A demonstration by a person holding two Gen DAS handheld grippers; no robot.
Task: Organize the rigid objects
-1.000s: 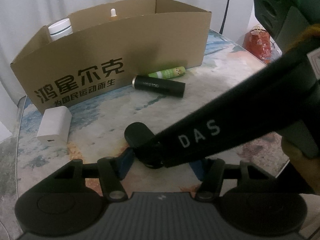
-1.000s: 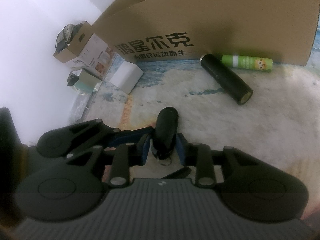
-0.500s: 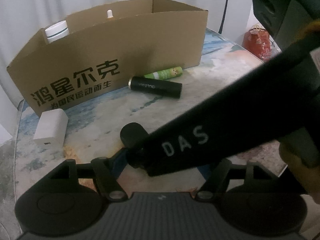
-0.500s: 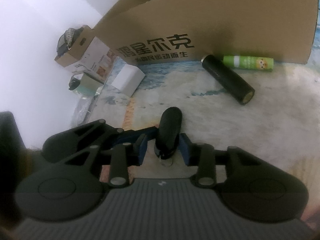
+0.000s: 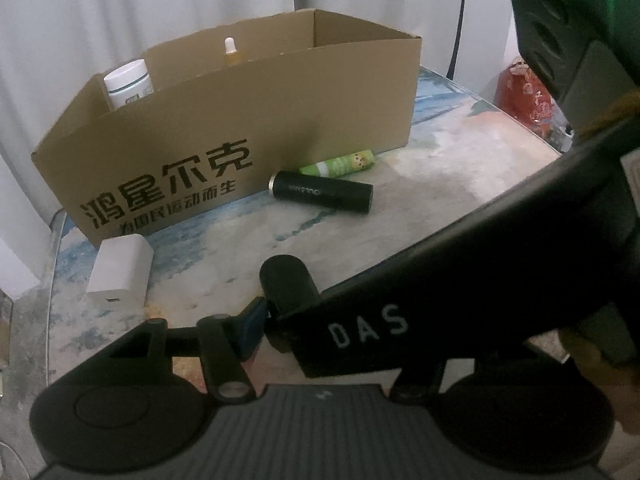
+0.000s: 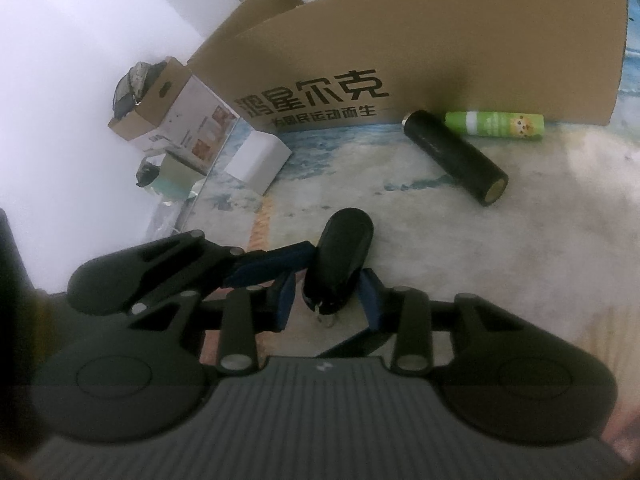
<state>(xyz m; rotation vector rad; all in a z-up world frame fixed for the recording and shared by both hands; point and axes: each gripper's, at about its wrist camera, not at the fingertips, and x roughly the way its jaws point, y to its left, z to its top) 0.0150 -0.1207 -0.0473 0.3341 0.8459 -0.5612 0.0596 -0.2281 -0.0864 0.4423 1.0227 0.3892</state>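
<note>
Your left gripper [image 5: 320, 320] jaws just widened, then closed back around fob [image 5: 289, 285]; left pad touches it, other pad hidden. Grip unconfirmed, so no lift to box [image 5: 248, 120] yet. Your right gripper [image 6: 328, 300] jaws slightly apart, straddling fob on table [image 6: 520, 248].

A black oblong object [image 6: 343, 260] is flanked by the right gripper [image 6: 328, 302] pads without clear contact; a black cylinder [image 6: 456, 157] and green tube [image 6: 496, 123] are seen before the cardboard box [image 6: 460, 40]
</note>
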